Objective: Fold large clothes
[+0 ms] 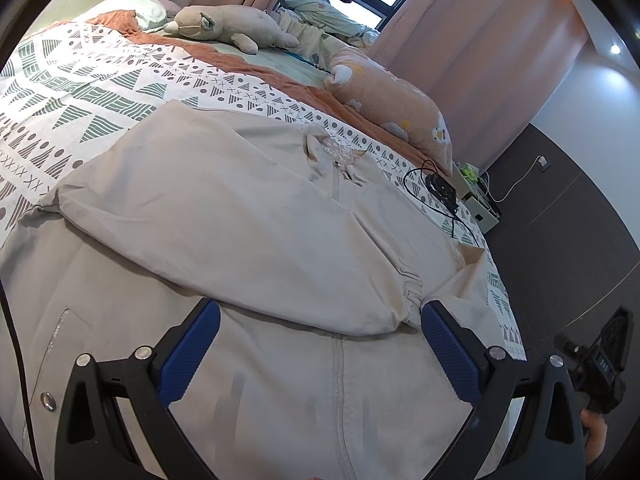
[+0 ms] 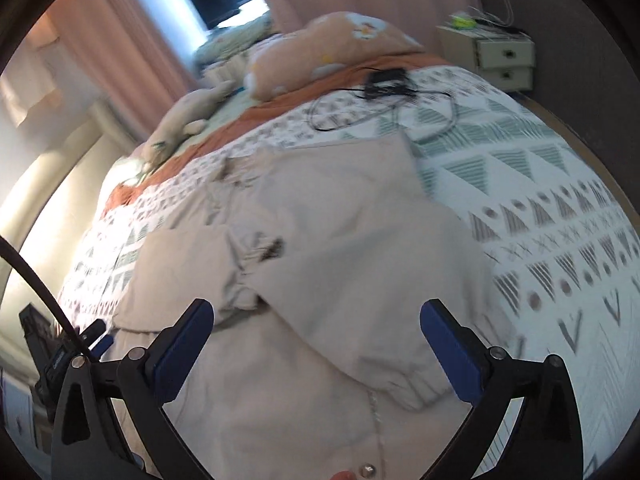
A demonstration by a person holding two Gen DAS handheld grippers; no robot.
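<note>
— What was on the bed [image 1: 60, 92] just then?

— A big beige jacket [image 1: 224, 208], zip side up, spread over the patterned quilt [image 1: 92, 80]. It took up most of the near half of the bed & ran right up to the near edge. One sleeve [image 1: 280, 252] was folded across the chest, its gathered cuff [image 1: 412, 288] lying over the front zip [image 1: 338, 396].

— And the grippers?

— Both were wide apart, nothing btwn the blue pads. The left gripper [image 1: 320, 336] hung just above the jacket's lower front, w/ the cuff close to its right-hand finger. Touching or not, I couldn't tell. The right gripper [image 2: 316, 332] hovered over the same garment too, above a folded sleeve and its cuff [image 2: 416, 388]. That view was blurred, so I couldn't say whether it touched the cloth.

— Anything else up there?

— A plush toy [image 1: 228, 28] lay toward the head of the bed, beside a white pillow [image 1: 136, 8] at the far corner. An orange pillow w/ a cartoon print [image 1: 396, 116] sat along the bed's side edge, a black cable and small black device [image 1: 440, 188] just by it on the quilt, clear of the jacket's collar. A nightstand [image 2: 504, 60] stood off that side, pink curtains [image 1: 472, 40] behind.
</note>
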